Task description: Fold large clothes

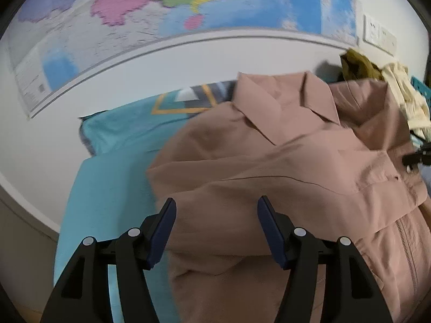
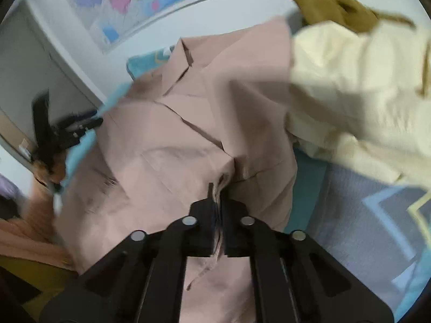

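one soft, limp pink jacket [image 1: 269, 161] drapes over the bed [image 1: 107, 161]; right gripper [image 2: 218, 196] pinches its edge, left gripper [image 1: 215, 210] hangs spread above; hems grip best.

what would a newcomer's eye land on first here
The pink jacket fills the middle of both views, spread on a teal bedsheet. The right gripper is shut on a fold of it, while the left gripper hangs open over it. Behind, a bright map covers the wall, and a cream garment lies heaped to the right.
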{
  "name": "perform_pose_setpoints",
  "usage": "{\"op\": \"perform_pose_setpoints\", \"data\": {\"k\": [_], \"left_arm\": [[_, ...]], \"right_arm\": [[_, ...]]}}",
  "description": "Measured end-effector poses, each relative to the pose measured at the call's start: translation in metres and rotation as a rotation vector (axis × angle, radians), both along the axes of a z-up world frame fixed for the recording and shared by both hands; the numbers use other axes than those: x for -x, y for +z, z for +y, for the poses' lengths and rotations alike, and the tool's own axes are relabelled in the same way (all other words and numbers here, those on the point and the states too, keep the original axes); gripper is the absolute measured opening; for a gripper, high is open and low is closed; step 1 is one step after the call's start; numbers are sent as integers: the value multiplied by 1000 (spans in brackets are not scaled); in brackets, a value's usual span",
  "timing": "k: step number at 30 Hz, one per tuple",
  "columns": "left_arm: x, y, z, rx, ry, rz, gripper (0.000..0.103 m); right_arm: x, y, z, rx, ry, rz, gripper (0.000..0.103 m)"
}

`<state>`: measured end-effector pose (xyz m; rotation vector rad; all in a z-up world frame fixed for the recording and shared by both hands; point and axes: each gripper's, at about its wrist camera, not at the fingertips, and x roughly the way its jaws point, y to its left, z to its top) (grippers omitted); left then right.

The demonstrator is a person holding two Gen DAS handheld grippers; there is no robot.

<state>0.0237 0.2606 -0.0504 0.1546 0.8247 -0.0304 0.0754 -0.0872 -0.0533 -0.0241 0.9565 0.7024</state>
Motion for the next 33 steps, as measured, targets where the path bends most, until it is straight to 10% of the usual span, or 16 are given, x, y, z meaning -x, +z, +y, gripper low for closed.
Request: {"op": "perform_pose_setpoints", "data": {"k": [7, 17, 24, 33], "left_arm": [[-12, -15, -1, 42, 38, 14, 60], [-15, -28, -17, -71, 33, 17, 61], [2, 1, -8, 38, 11, -54, 65], [-22, -11, -28, 64, -29, 32, 70]], "right_arm": [[-7, 73, 4, 47, -30, -338, 4], [-48, 6, 1, 226, -103, -218, 7], [-2, 62, -12, 87, -183, -373, 52], [-18, 15, 48, 200, 6, -263, 39]]}}
